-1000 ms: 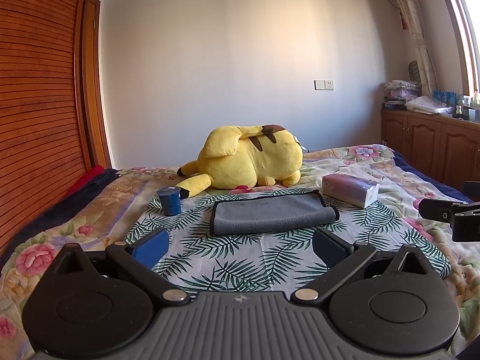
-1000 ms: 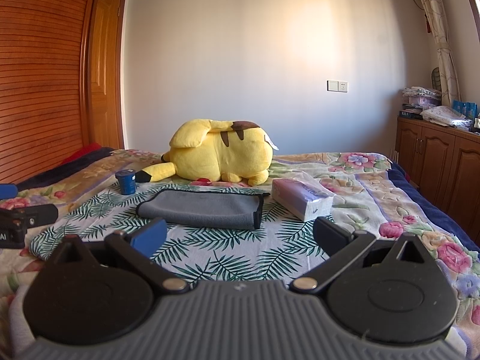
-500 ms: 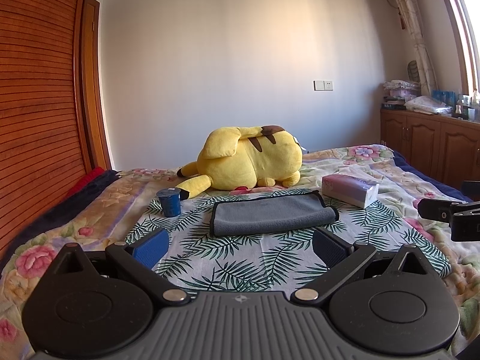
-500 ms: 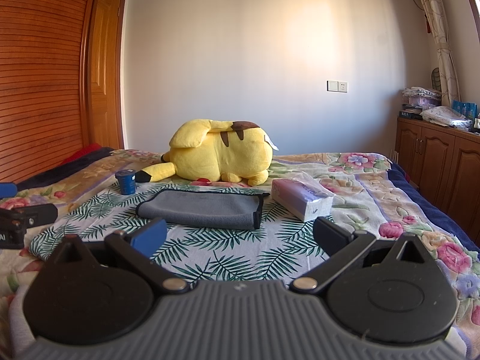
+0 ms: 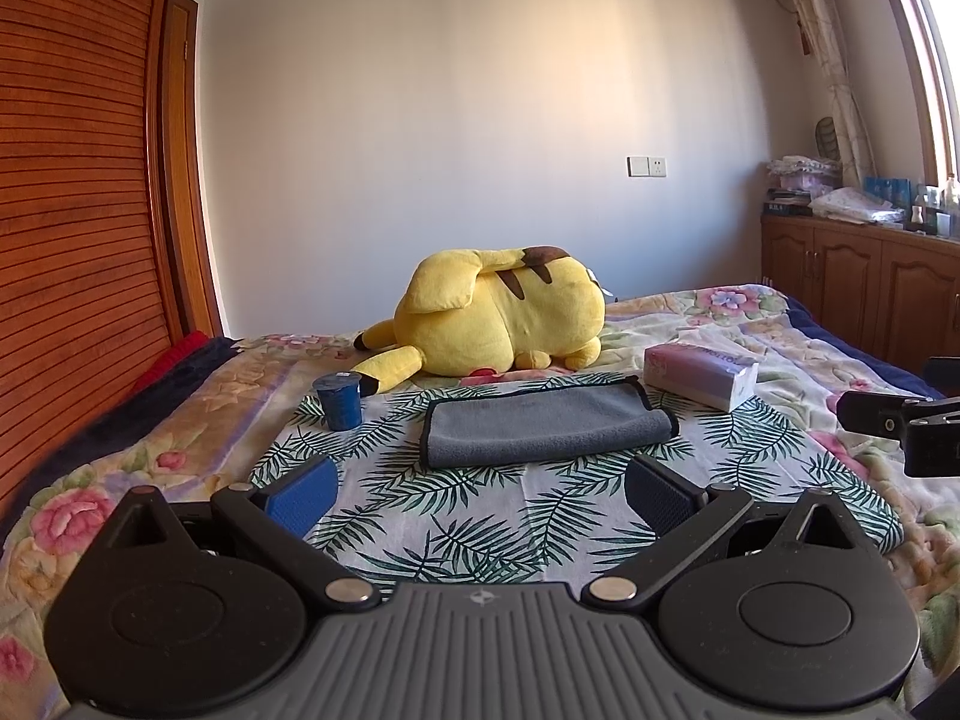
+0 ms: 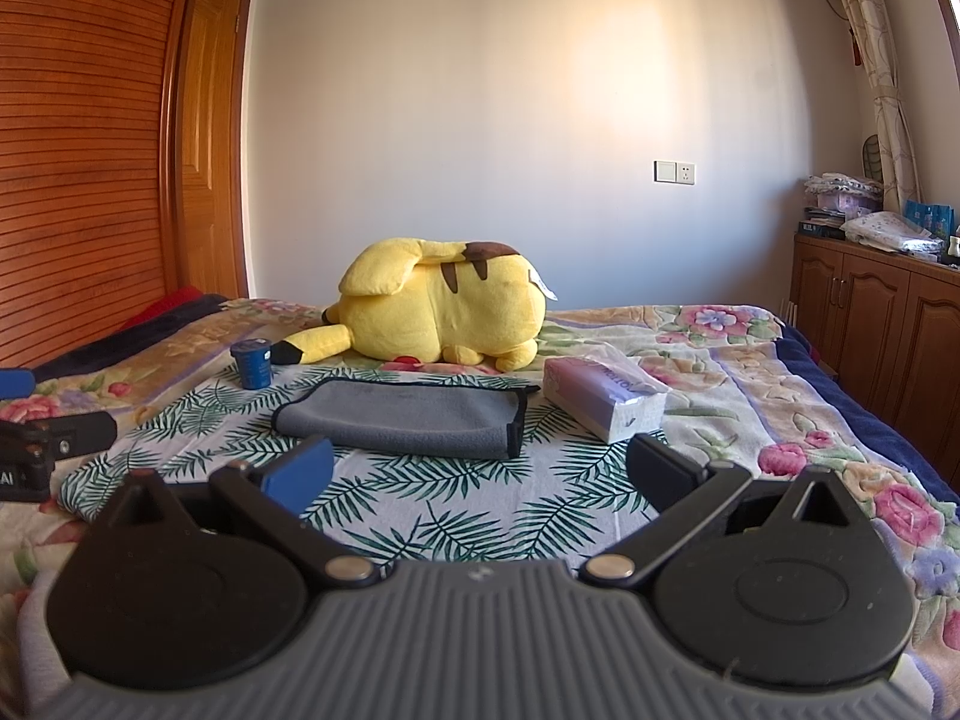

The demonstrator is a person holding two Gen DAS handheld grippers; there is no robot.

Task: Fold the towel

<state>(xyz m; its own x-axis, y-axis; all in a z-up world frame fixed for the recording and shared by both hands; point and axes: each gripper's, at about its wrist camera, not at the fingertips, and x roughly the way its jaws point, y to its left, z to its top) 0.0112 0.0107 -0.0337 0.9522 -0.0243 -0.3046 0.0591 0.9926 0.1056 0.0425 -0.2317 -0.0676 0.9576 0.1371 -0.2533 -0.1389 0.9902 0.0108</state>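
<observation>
A grey towel (image 5: 540,423) with a dark hem lies folded over on the palm-leaf cloth on the bed; it also shows in the right wrist view (image 6: 408,420). My left gripper (image 5: 480,489) is open and empty, held low a little short of the towel. My right gripper (image 6: 480,474) is open and empty, also just short of the towel. The right gripper's side shows at the right edge of the left wrist view (image 5: 900,420), and the left gripper's side at the left edge of the right wrist view (image 6: 48,444).
A yellow plush toy (image 5: 498,318) lies behind the towel. A small blue cup (image 5: 339,399) stands to the towel's left, a tissue pack (image 5: 699,375) to its right. A wooden wardrobe (image 5: 78,210) is on the left, cabinets (image 5: 864,288) on the right.
</observation>
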